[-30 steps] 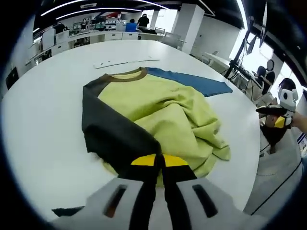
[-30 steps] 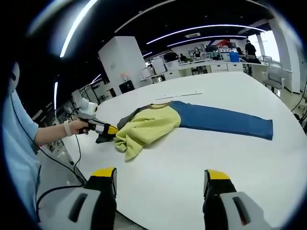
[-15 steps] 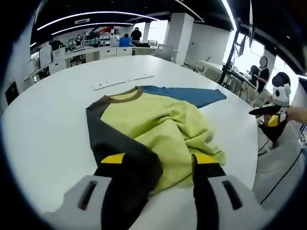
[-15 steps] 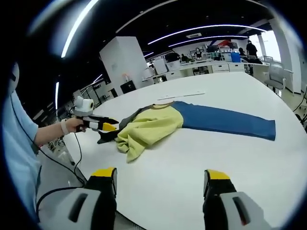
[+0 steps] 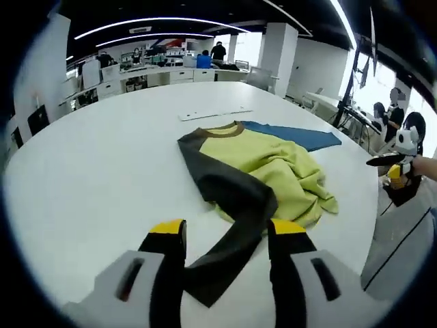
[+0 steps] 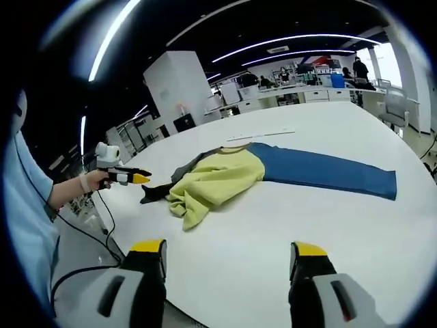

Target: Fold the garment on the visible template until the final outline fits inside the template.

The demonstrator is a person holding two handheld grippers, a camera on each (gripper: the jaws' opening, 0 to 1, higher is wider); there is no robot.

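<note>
While the left gripper (image 5: 222,239) hangs low over the white table (image 5: 89,171) in the left gripper view, its two yellow-tipped jaws stand apart and hold nothing; the end of one dark grey sleeve (image 5: 225,232) lies on the table between them, and whether it touches either jaw cannot be told. One garment (image 5: 263,167) lies bunched just beyond: a yellow-green body, a brown collar, the grey sleeve running toward the camera and one blue sleeve (image 5: 293,134) stretched away to the right. A single thin pale strip (image 5: 215,114) lies on the table past the collar. At the right edge the right gripper (image 5: 392,164) shows off the table's rim, held in a hand. Desks and a few people stand far behind.

Where the right gripper view looks across the same table (image 6: 273,239), the right gripper (image 6: 225,256) has its two jaws spread wide with only bare tabletop between them. The garment (image 6: 218,179) sits well ahead, its blue sleeve (image 6: 328,172) laid out flat to the right and its grey sleeve (image 6: 164,190) pointing left. The left gripper (image 6: 133,178) is held by a hand (image 6: 92,182) at the left, near the grey sleeve's end but apart from it, jaws released. The strip (image 6: 259,135) lies beyond the collar
</note>
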